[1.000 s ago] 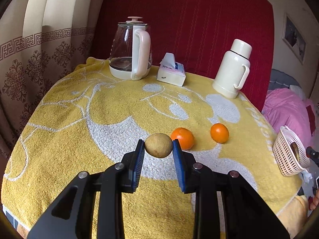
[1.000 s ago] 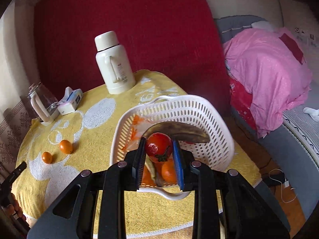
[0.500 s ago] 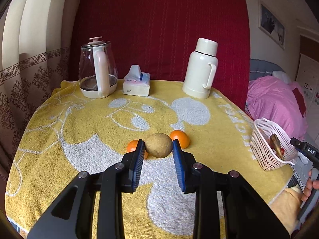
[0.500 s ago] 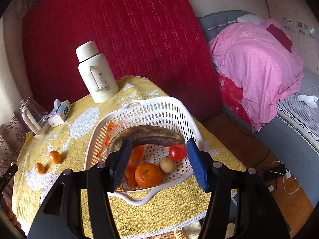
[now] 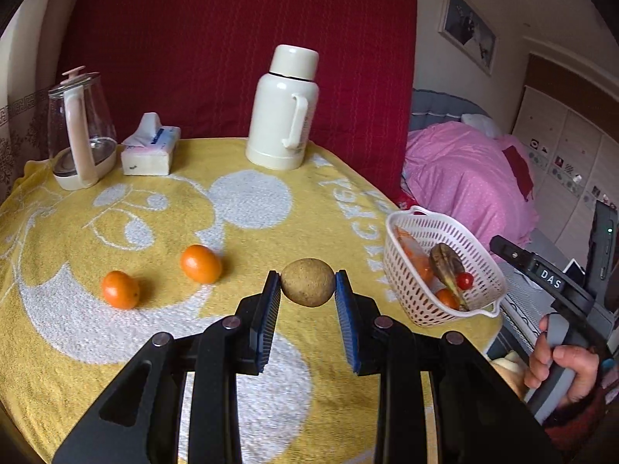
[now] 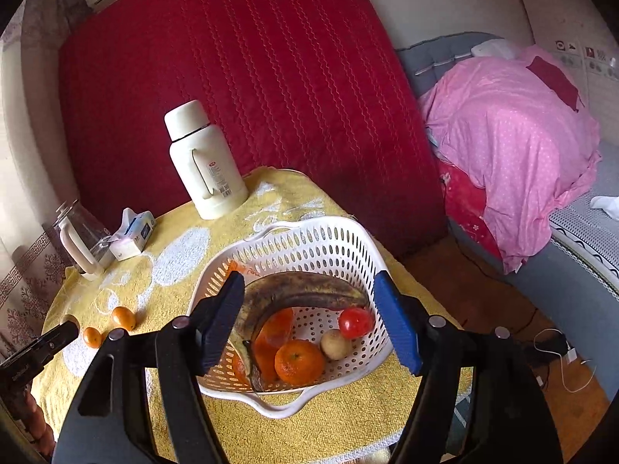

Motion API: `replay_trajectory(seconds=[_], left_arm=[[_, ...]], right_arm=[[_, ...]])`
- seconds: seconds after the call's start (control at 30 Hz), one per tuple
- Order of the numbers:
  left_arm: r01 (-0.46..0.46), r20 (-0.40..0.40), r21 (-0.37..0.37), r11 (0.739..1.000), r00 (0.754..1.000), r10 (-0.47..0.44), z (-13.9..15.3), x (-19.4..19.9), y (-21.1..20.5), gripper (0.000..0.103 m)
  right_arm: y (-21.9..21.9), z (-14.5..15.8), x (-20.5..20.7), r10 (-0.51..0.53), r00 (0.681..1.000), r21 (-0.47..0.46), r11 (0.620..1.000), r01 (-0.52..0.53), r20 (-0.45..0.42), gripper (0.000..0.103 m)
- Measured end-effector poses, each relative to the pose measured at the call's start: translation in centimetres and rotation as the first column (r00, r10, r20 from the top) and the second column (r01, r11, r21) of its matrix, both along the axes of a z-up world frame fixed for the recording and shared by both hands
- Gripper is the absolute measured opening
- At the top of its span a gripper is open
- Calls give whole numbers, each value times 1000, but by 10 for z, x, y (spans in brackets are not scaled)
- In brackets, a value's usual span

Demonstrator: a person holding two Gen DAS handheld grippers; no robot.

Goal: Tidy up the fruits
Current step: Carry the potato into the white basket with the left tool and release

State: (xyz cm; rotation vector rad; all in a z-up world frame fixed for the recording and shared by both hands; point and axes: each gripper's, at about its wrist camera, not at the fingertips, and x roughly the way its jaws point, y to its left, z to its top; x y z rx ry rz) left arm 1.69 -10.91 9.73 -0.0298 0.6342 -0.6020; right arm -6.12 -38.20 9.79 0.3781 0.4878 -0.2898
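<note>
Fruit sort roughly halfway: basket (image 6: 309,232) partly filled, two oranges loose on the tabletop (image 5: 348,201).
Basket, at the tabletop's right edge, holds banana (image 6: 301,294), tomato (image 6: 356,323), orange (image 6: 298,361), small brown fruit (image 6: 336,344). Left hand-held gripper (image 5: 307,290) clamps a brown fruit (image 5: 307,287) in the air, now nearer the basket than a second ago. Right hand-held gripper (image 6: 309,324), which held the tomato then, is opening, empty, over the basket.

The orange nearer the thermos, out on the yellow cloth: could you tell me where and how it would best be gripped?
Grip the orange across its widest middle, coming down from above and in front. It is round, so pads below or above the middle would probably slip. Its sides are clear: the other orange lies apart from it, and only the cloth is beneath it.
</note>
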Motion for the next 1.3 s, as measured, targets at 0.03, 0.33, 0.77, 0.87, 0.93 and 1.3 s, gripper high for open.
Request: replay_trajectory(seconds=[0.03, 0.33, 0.77, 0.87, 0.93, 1.3], left_arm=[[25, -4, -2, 1000, 1000, -25, 0, -1, -8, 29], [212, -20, -3, 977, 977, -212, 0, -4, -77, 29], [300, -5, 30, 953, 954, -300, -10, -5, -120, 88], [263, 0, 49, 964, 965, -263, -10, -1, -115, 88], [224, 20, 66, 972, 974, -225, -10, 3, -110, 91], [25, 70, 113, 993, 997, -33, 0, 23, -69, 98]], right_arm=[[-1, 0, 0, 0, 1000, 3, 1000, 0, 2, 71], [-13, 6, 1, -9, 1000, 3, 1000, 9, 16, 71], [-19, 7, 2, 2, 1000, 15, 1000, -2, 27, 71], [-20, 6, 2, -1, 1000, 24, 1000, 1, 25, 71], [-19, 6, 3, 4, 1000, 25, 1000, -5, 23, 71], [14, 10, 8, 97, 995, 10, 995, -97, 32, 71]])
